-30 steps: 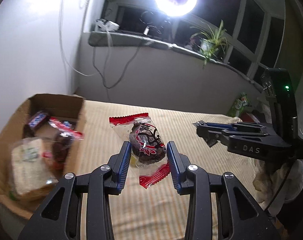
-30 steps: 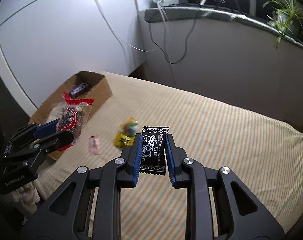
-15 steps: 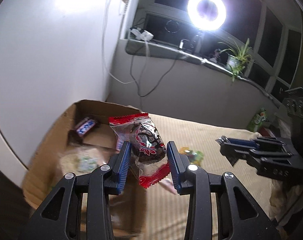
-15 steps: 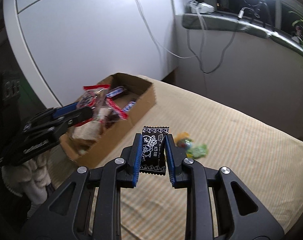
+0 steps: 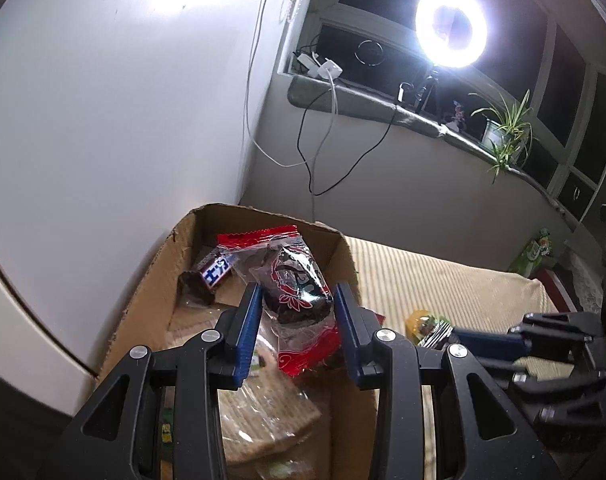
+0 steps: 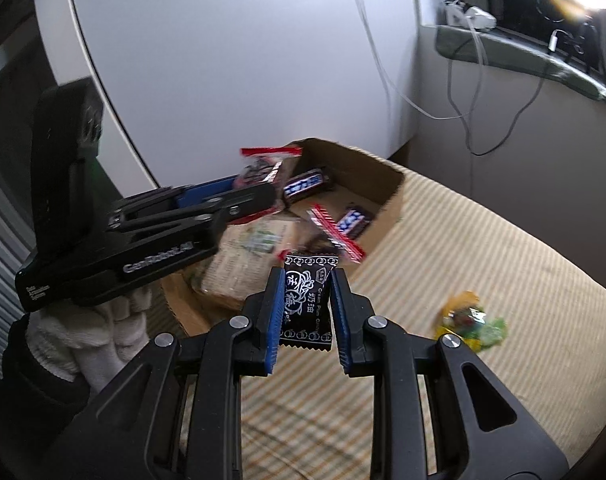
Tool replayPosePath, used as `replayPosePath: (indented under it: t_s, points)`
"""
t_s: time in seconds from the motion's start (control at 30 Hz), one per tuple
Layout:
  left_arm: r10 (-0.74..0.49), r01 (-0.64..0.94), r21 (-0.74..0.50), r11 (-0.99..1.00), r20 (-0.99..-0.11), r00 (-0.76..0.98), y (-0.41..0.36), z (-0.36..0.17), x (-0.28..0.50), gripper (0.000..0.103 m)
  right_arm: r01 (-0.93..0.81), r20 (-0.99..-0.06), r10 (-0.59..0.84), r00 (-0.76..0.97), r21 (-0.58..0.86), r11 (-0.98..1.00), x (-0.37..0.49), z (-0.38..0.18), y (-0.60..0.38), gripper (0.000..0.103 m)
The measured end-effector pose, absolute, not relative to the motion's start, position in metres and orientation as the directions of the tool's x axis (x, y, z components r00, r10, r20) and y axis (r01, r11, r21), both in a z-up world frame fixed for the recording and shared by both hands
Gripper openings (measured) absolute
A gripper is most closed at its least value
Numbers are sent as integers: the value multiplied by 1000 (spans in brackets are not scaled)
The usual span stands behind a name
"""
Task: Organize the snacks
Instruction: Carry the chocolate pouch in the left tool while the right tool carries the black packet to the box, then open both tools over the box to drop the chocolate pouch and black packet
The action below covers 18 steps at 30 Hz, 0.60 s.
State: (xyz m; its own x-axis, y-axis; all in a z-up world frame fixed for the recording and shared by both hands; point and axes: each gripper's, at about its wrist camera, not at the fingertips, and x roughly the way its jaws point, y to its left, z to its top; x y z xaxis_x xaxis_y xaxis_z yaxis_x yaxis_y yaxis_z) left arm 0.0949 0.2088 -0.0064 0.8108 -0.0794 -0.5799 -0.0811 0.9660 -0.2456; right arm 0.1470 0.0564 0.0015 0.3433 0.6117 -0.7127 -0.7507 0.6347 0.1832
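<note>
The left gripper is closed on the red-and-clear wrapped cake, both blue pads pressed against the wrapper's sides, and holds it above the open cardboard box. The right gripper is closed on the black plum candy packet, clamped upright between its pads, and sits above the striped bed cover just short of the box's near corner. In the box, nearest the grippers, lies a pale bagged biscuit pack; beyond it lies a second red-edged wrapped snack, and toward the far wall lie two dark chocolate bars with blue-and-white labels. The box stands at the left edge of the bed cover, beside the white wall. One yellow-and-green wrapped sweet lies loose on the cover, well apart from the box on its right side. Judged from this layout, the step in hand is depositing: the left gripper is positioned for release over the box interior, and the right load is next in line. The next move calls for lowering the cake slightly and opening the left jaws over a free area of the contents, then withdrawing the left gripper so the right gripper can advance over the rim without contact between the two tools. The loose sweet is not yet collected.
</note>
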Motion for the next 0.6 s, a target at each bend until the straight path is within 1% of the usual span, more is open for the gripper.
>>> replayPosePath:
  t_s: [0.3,0.6]
  points:
    - [-69,-99,-246,964,-592,803,221,-11,105,35,-774,-731,621,285,206,598,145,-14,80,24]
    - [-60,-110,-245,963,-594,802,223,-12,108,37,-794,-726,640,251,223,565,142,-18,91,25]
